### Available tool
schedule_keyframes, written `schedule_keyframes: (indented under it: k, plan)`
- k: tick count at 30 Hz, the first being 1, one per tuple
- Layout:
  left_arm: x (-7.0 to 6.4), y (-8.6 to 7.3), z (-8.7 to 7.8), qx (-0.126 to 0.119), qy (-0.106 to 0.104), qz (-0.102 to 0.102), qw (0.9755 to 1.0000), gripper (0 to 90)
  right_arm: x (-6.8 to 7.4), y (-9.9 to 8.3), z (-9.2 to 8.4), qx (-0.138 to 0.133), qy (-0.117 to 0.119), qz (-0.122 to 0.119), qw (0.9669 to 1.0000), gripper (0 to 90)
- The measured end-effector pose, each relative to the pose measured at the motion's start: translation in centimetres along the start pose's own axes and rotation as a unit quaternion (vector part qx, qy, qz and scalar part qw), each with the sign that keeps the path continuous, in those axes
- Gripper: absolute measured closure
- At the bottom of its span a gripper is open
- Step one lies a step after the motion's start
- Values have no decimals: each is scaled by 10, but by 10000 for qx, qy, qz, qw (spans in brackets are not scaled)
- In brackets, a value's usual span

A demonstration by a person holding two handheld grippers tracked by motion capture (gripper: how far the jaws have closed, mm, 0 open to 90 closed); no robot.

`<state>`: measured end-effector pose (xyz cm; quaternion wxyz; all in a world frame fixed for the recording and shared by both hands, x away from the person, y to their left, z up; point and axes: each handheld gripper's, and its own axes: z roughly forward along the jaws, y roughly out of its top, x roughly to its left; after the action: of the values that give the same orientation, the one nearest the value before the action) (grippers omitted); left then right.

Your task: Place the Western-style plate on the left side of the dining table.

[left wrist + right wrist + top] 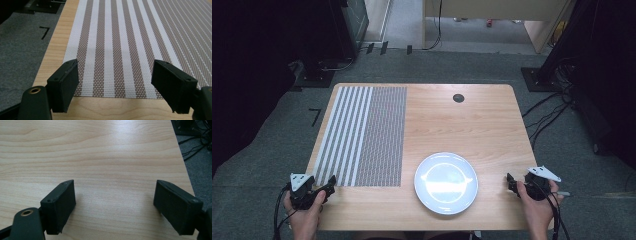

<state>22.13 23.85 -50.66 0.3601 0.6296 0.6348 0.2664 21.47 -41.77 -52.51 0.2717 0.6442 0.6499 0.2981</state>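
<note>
A white round plate [445, 183] sits on the wooden table [472, 120] near its front edge, right of centre. A brown-and-white striped woven placemat [362, 135] lies flat on the table's left half. My left gripper [330, 182] is held at the front left corner, just before the placemat's [120, 45] near edge, and my left gripper [115, 82] is open and empty. To the right of the plate, by the table's right edge, my right gripper [511, 181] hovers over bare wood; my right gripper [113, 205] is open and empty too.
A small dark round grommet [458, 98] is set into the table near its far edge. Grey carpet [272, 150] surrounds the table, with black stands and loose cables [552, 110] on the floor at the right and back.
</note>
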Motion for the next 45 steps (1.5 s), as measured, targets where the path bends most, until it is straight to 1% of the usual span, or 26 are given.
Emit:
schedule_keyframes:
  k: [3, 5, 7, 8, 9, 13, 14, 15, 16, 17, 18, 19, 20, 23, 28, 30, 32, 34, 35, 37, 38, 39, 40, 43, 44, 45]
  plan:
    - [-6, 6, -4, -112, -88, 18, 9999, 211, 0, 0, 0, 0, -2, -3, 10000, 172]
    - [-9, 10, -7, -205, -152, -17, 9997, 211, 0, 0, 0, 1, -5, 2, 10000, 168]
    - [-12, 14, -8, -239, -198, -44, 9995, 212, 0, 0, 0, 5, -29, 12, 10000, 155]
    - [-12, 14, -8, -239, -198, -44, 9995, 212, 0, 0, 0, 5, -29, 12, 10000, 155]
    - [-16, 17, -8, -250, -205, -84, 9994, 213, 0, 0, 1, 30, -59, 47, 10000, 143]
    - [-23, 24, -6, -266, -177, -50, 9995, 216, 0, 0, 1, 33, -67, 55, 10000, 141]
    - [-26, 27, -6, -287, -179, -47, 9994, 217, 0, 0, 1, 34, -66, 55, 10000, 141]
    - [-31, 33, -5, -373, -199, -60, 9991, 217, 0, 0, 1, 34, -64, 55, 10000, 141]
    - [-31, 33, -5, -373, -199, -60, 9991, 218, 0, 0, 1, 34, -64, 55, 10000, 141]
    - [-36, 38, -4, -433, -223, -107, 9988, 220, 0, 0, 1, 34, -65, 56, 10000, 141]
    - [-36, 38, -4, -433, -223, -107, 9988, 221, 0, 0, 1, 34, -65, 56, 10000, 141]
    - [-44, 41, -1, -444, -241, -81, 9987, 222, 0, 0, 1, 35, -67, 54, 10000, 141]
    - [-44, 41, -1, -444, -241, -81, 9987, 223, 0, 0, 1, 35, -67, 54, 10000, 141]
    - [-57, 43, 3, -443, -339, 32, 9984, 222, 0, 0, 1, 34, -69, 57, 10000, 140]
    - [-63, 43, 6, -450, -400, 95, 9981, 224, 0, 1, 1, 37, -70, 60, 10000, 139]
    - [-67, 42, 8, -410, -475, 121, 9980, 224, 0, 1, 1, 38, -72, 65, 9999, 137]
    - [-69, 42, 9, -409, -488, 139, 9979, 224, 0, 1, 1, 38, -75, 66, 9999, 136]
    - [-76, 41, 9, -391, -579, 173, 9974, 224, 0, 1, 1, 36, -83, 70, 9999, 135]
    - [-76, 41, 9, -391, -579, 173, 9974, 224, 0, 1, 1, 36, -83, 70, 9999, 135]
    - [-83, 40, 10, -384, -664, 228, 9968, 224, 0, 1, 1, 36, -87, 73, 9999, 136]
    - [-83, 40, 10, -384, -664, 228, 9968, 224, 0, 1, 1, 36, -87, 73, 9999, 136]
    - [-88, 39, 11, -350, -755, 263, 9962, 225, 0, 1, 1, 34, -95, 89, 9999, 141]
    - [-88, 39, 11, -350, -755, 263, 9962, 226, 0, 1, 1, 34, -95, 89, 9999, 141]
    - [-100, 37, 13, -296, -910, 374, 9947, 225, 1, 1, 1, 11, -104, 110, 9999, 144]
    - [-100, 37, 13, -296, -910, 374, 9947, 225, 1, 1, 1, 11, -104, 110, 9999, 144]
    - [-105, 36, 13, -279, -968, 418, 9940, 225, 2, 1, 1, 7, -111, 133, 9999, 145]
